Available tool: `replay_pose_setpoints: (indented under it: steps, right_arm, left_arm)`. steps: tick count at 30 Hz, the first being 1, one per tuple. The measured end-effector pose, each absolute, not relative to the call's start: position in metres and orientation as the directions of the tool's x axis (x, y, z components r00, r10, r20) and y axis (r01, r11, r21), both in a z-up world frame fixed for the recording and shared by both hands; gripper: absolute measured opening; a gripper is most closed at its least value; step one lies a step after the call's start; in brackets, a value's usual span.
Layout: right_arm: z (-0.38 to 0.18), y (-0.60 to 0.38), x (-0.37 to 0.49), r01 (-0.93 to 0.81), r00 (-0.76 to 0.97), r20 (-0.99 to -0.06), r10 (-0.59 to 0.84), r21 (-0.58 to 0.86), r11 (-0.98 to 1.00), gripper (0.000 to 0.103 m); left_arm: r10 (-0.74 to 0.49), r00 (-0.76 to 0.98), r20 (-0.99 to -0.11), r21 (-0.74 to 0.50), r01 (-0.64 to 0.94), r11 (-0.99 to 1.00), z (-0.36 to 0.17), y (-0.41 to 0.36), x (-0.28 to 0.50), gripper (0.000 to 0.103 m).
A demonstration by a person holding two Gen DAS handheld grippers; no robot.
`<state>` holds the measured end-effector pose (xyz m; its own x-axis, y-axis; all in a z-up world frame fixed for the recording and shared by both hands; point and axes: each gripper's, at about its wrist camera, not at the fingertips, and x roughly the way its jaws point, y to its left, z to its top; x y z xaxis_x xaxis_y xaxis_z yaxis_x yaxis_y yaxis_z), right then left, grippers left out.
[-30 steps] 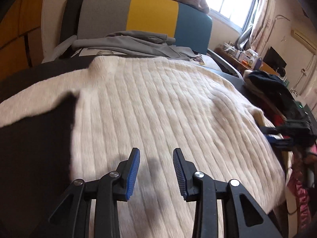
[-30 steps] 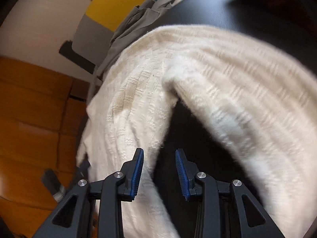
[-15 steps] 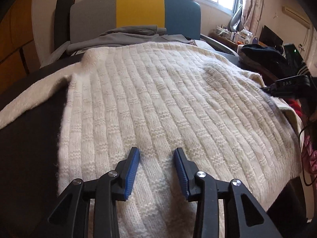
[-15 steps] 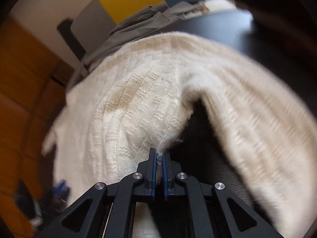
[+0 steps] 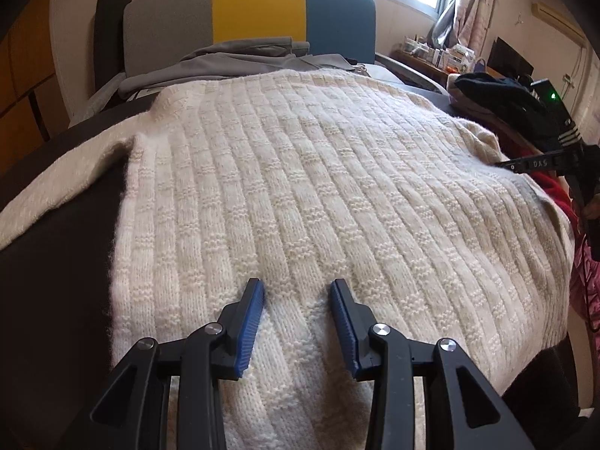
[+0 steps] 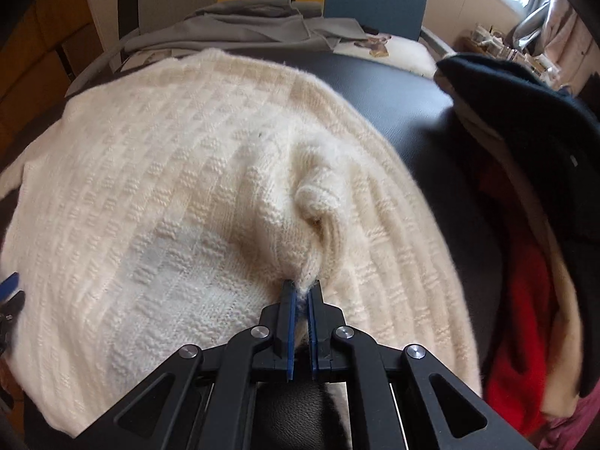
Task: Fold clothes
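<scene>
So there's a cream knit sweater (image 5: pixel 318 195) spread flat over a black table (image 5: pixel 56 281), taking up most of it. The right gripper (image 6: pixel 301 288) is clamped tight on a bunched bit of the sweater's edge, pulling the knit into a little peak. The left gripper (image 5: pixel 296 292) sits over the sweater body with its 2 jaws apart, not pinching anything. Grey clothes (image 5: pixel 240 56) lie behind it, and a dark and red pile (image 6: pixel 525 187) sits to the right.

The sweater (image 5: pixel 318 195) lies on the table (image 5: pixel 52 281), folded garment (image 5: pixel 243 60) behind it, clothes pile (image 6: pixel 525 195) right.
</scene>
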<state>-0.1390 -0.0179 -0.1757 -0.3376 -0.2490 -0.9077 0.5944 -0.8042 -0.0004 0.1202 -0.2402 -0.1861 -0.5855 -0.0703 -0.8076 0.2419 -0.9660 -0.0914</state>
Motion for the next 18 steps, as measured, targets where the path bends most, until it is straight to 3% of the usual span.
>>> replay_pose_setpoints:
  steps: [3, 4, 6, 7, 8, 10, 12, 18]
  right_arm:
    - [-0.163, 0.002, -0.133, 0.545, -0.258, -0.869, -0.422, 0.23, -0.807, 0.01]
    - [-0.157, 0.011, -0.128, 0.522, -0.242, -0.843, -0.48, 0.303, -0.797, 0.016]
    - [-0.147, 0.032, -0.115, 0.479, -0.206, -0.782, -0.588, 0.443, -0.758, 0.041]
    - [-0.144, 0.047, -0.105, 0.463, -0.182, -0.748, -0.638, 0.507, -0.727, 0.059]
    - [-0.146, 0.058, -0.093, 0.456, -0.166, -0.736, -0.657, 0.533, -0.712, 0.065]
    - [-0.152, 0.077, -0.066, 0.453, -0.141, -0.733, -0.666, 0.55, -0.702, 0.065]
    - [-0.162, 0.089, -0.045, 0.452, -0.126, -0.748, -0.652, 0.542, -0.709, 0.065]
    - [-0.184, 0.092, -0.001, 0.505, -0.054, -0.753, -0.656, 0.546, -0.668, 0.064]
  left_arm:
    - [-0.081, -0.563, -0.823, -0.094, 0.274, -0.957, -0.177, -0.244, 0.119, 0.039]
    - [-0.099, -0.556, -0.826, -0.083, 0.294, -0.952, -0.173, -0.244, 0.12, 0.039]
    - [-0.077, -0.582, -0.81, -0.117, 0.29, -0.95, -0.157, -0.239, 0.125, 0.038]
    - [0.017, -0.622, -0.783, -0.214, 0.243, -0.946, -0.146, -0.234, 0.126, 0.038]
    - [0.114, -0.651, -0.751, -0.308, 0.193, -0.932, -0.138, -0.229, 0.126, 0.038]
    - [0.324, -0.644, -0.693, -0.484, 0.082, -0.871, -0.131, -0.21, 0.113, 0.04]
    - [0.428, -0.611, -0.666, -0.549, 0.014, -0.836, -0.128, -0.185, 0.097, 0.04]
    - [0.529, -0.445, -0.723, -0.555, -0.082, -0.828, -0.138, -0.105, 0.044, 0.042]
